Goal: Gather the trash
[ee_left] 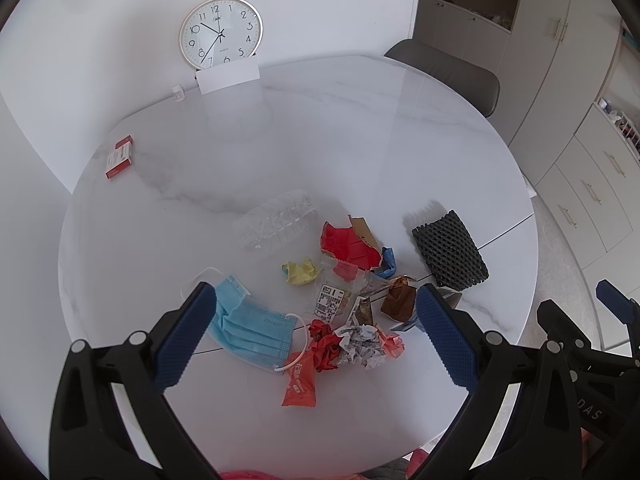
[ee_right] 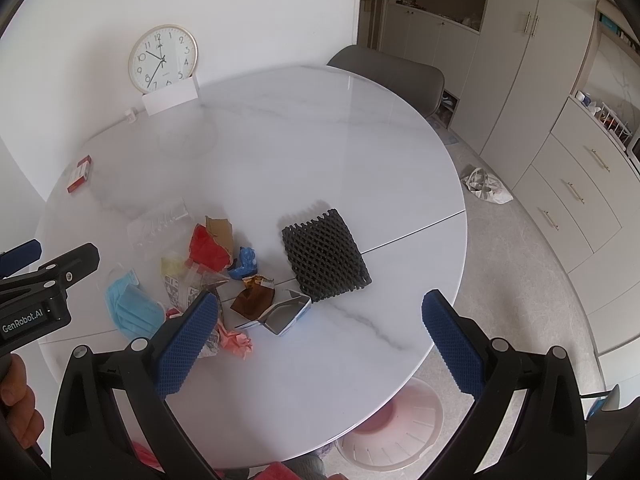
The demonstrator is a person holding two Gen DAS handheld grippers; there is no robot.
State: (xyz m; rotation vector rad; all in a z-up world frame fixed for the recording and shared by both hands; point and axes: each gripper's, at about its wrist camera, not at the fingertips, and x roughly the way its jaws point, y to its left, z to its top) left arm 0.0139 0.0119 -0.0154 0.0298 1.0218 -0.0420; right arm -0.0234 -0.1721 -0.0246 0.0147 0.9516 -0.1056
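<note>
Two claws hang over the round white marble table (ee_right: 320, 152), the left gripper (ee_left: 316, 328) and the right gripper (ee_right: 320, 332), both spread wide apart and holding nothing. The trash sits in one pile near the front edge: one blue face mask (ee_left: 250, 326), one black foam net sleeve (ee_right: 325, 258), one yellow paper ball (ee_left: 301, 271). The far half is bare. One pink bin (ee_right: 390, 430) stands on the floor beside the front edge.

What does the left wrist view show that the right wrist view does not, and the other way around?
Only the left wrist view shows the orange snack wrapper lying whole. Only the right wrist view shows the pink basket and a white bag on the floor. Both show the blue face mask, black foam net, wall clock and both grippers open.
</note>
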